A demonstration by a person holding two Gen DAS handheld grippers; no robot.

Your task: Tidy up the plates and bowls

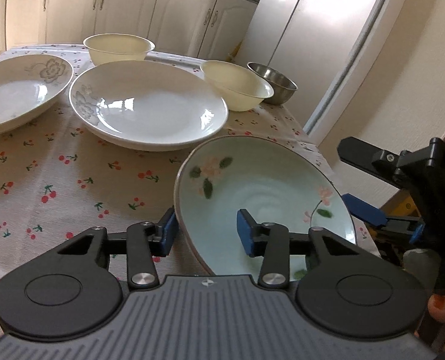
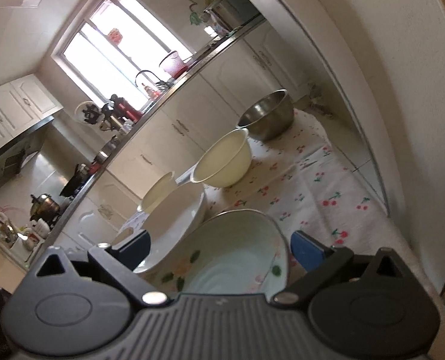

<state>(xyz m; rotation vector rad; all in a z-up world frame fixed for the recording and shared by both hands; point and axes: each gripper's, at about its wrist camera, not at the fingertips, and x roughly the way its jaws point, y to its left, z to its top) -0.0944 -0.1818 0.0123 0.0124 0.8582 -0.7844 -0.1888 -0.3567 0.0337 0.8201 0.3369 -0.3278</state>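
The green plate (image 1: 264, 189) sits tilted at the surface's (image 1: 72, 180) near right edge. The left claw (image 1: 207, 234) straddles its near rim, half-closed, contact unclear; the right claw (image 2: 219, 249) gapes wide around it. Bare cherry-print cloth lies leftward; cabinets (image 1: 126, 3) stand beyond.

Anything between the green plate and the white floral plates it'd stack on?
Nothing visible. The pale green flower-painted plate sits tilted at the table's near edge, its rim between the left tongs. Only bare cherry-print tablecloth lies between it and the nearest white floral plate. Bowls sit behind that plate.
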